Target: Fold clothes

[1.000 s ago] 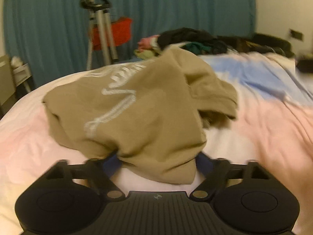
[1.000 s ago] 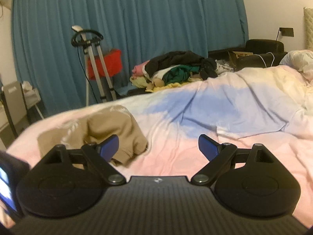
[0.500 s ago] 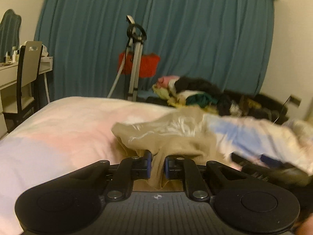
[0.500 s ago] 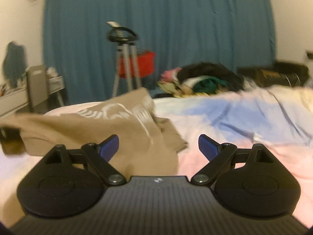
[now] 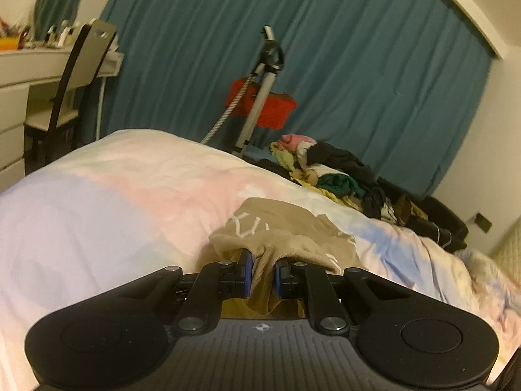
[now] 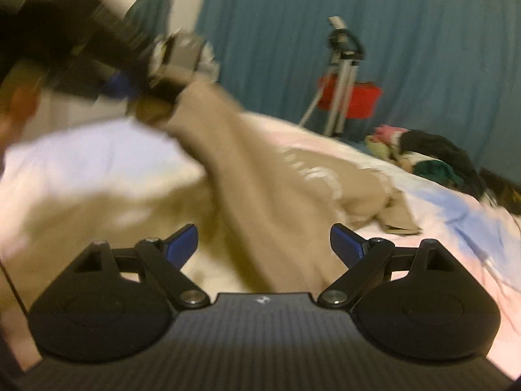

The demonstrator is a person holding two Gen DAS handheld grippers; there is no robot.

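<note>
A tan shirt [image 5: 286,234] with white lettering lies bunched on the pastel bedspread [image 5: 107,202]. My left gripper [image 5: 262,272] is shut on a fold of the shirt's edge, the cloth pinched between the blue pads. In the right wrist view the same tan shirt [image 6: 276,189] stretches from the bed up to the left gripper [image 6: 156,88], which appears blurred at the upper left. My right gripper [image 6: 263,244] stands open just above the shirt, with cloth lying between and below its fingers, not gripped.
A heap of mixed clothes [image 5: 329,172] sits at the bed's far side. A tripod [image 5: 257,88] and a red basket [image 5: 260,104] stand before the teal curtain. A desk and chair [image 5: 65,75] are at the left. A dark sofa [image 5: 433,218] is at the right.
My left gripper closed on the shirt's edge and lifted it up and to the left, stretching the cloth. The right gripper moved in over the shirt and stays open.
</note>
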